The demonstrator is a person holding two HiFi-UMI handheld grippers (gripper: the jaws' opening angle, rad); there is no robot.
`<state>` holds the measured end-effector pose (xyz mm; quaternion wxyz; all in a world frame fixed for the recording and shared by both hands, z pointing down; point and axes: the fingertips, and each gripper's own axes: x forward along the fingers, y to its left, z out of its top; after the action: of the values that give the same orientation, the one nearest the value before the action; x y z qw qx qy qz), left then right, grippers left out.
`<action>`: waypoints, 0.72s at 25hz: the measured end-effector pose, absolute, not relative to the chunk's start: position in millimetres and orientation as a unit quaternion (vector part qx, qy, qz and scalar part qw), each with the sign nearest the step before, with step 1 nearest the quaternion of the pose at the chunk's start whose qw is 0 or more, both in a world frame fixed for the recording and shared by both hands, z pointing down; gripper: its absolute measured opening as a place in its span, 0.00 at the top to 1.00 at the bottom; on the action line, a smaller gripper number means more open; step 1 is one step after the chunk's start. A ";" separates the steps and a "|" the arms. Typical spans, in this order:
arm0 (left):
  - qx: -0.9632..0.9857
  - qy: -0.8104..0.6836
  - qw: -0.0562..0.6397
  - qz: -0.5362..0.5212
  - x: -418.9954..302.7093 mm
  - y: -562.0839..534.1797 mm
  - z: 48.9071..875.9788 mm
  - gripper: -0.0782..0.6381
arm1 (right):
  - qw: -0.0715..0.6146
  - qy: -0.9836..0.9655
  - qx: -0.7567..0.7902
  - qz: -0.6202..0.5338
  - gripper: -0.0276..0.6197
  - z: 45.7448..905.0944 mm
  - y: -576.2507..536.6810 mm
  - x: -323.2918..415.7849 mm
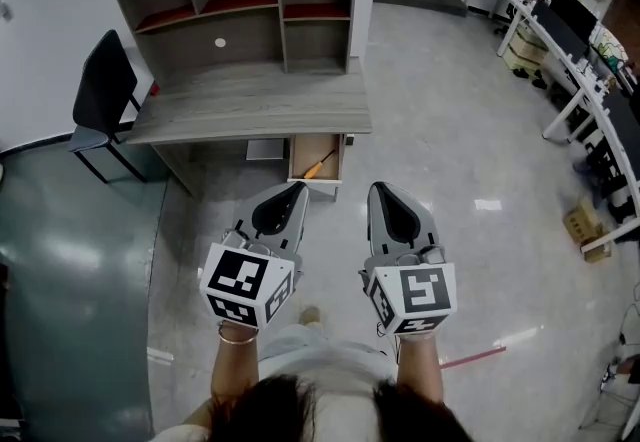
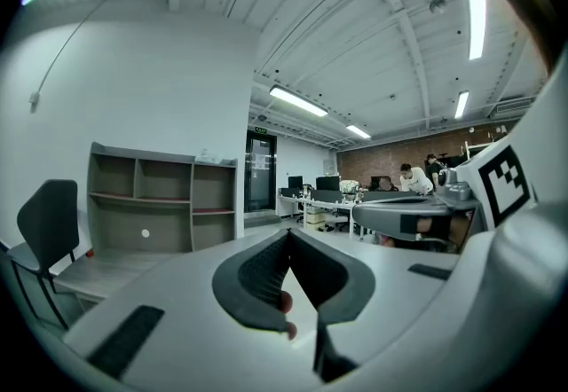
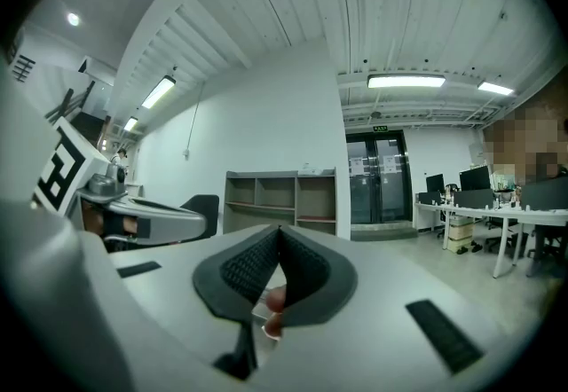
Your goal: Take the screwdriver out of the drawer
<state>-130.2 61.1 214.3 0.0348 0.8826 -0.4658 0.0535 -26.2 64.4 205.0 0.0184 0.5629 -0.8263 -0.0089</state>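
Screwdriver (image 1: 320, 165) lies slanted in the open drawer (image 1: 302, 152), ahead, nearer the left gripper (image 1: 296, 188) than the right gripper (image 1: 379, 188); both are closed, empty.

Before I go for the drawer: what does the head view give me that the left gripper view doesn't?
Head view only: the open drawer under the desk, the screwdriver lying inside. Left gripper view only: ceiling lights and people at far tables. Both: the desk's shelves, black chair, and left gripper and right gripper, shut and empty.

Bright, even ceiling-tube light (image 2: 297, 101), glare on floor (image 1: 488, 204), strong fisheye w/ dark corners (gripper views esp.)
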 end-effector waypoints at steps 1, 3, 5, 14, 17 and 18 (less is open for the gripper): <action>0.884 -0.464 0.035 0.052 -132.9 56.2 214.4 0.87 | 0.018 -0.825 0.565 -0.010 0.92 204.5 59.9 -28.4; 0.886 -0.459 0.036 0.051 -136.9 46.8 215.1 0.87 | 0.020 -0.822 0.569 -0.011 0.92 204.5 50.8 -32.8; 0.889 -0.453 0.035 0.053 -140.0 38.4 217.0 0.87 | 0.023 -0.819 0.573 -0.011 0.92 205.8 42.2 -38.2; 0.896 -0.440 0.043 0.045 -153.5 18.2 222.5 0.87 | 0.028 -0.813 0.582 -0.013 0.92 208.5 24.3 -52.8; 0.895 -0.440 0.047 0.045 -158.0 12.6 226.7 0.87 | 0.032 -0.813 0.581 -0.014 0.92 211.0 20.3 -57.7; 0.896 -0.440 0.048 0.046 -159.1 11.0 228.5 0.87 | 0.033 -0.813 0.581 -0.013 0.92 212.6 19.2 -59.3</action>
<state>-159.1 11.0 228.5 0.0479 0.8955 -0.4400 0.0464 -59.3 19.2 212.6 0.0328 0.5812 -0.8130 -0.0131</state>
